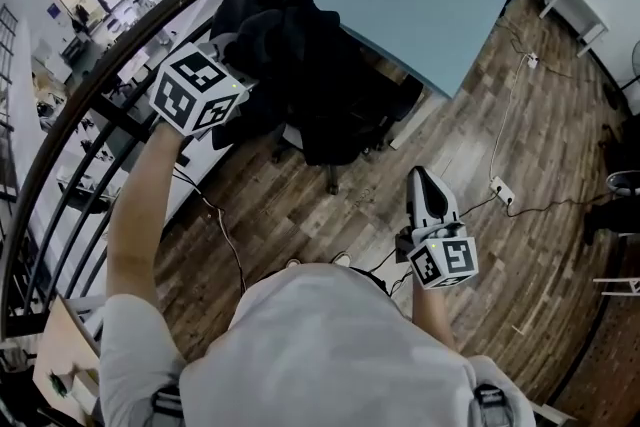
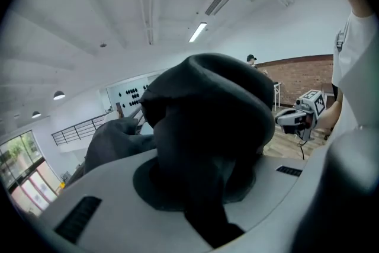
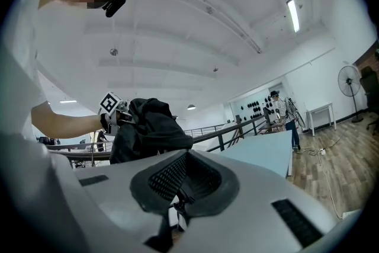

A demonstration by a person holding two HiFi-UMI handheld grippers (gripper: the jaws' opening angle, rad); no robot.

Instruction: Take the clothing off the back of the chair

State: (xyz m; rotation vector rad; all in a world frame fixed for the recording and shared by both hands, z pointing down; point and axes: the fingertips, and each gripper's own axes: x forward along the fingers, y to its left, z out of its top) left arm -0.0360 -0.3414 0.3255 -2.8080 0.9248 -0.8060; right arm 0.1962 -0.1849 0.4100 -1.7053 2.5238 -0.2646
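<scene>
Clamping the left gripper [image 1: 243, 73] tight on a bunched fold of the black clothing [image 1: 285, 35], at 11 o'clock in the head view. Hanging from there down over the back of the black chair [image 1: 395, 110] near centre, just beside the light-blue table [image 1: 420, 5] at 1 o'clock. Holding the right gripper [image 1: 424, 183] at 5 o'clock, jaws closed on nothing, well apart from the chair, above the wooden floor [image 1: 520, 135].

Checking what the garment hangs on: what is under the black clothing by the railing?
Below the black clothing only the chair's base legs and a dark seat edge show, above the wood floor. The backrest is hidden by the cloth, which the left claw pinches.
</scene>
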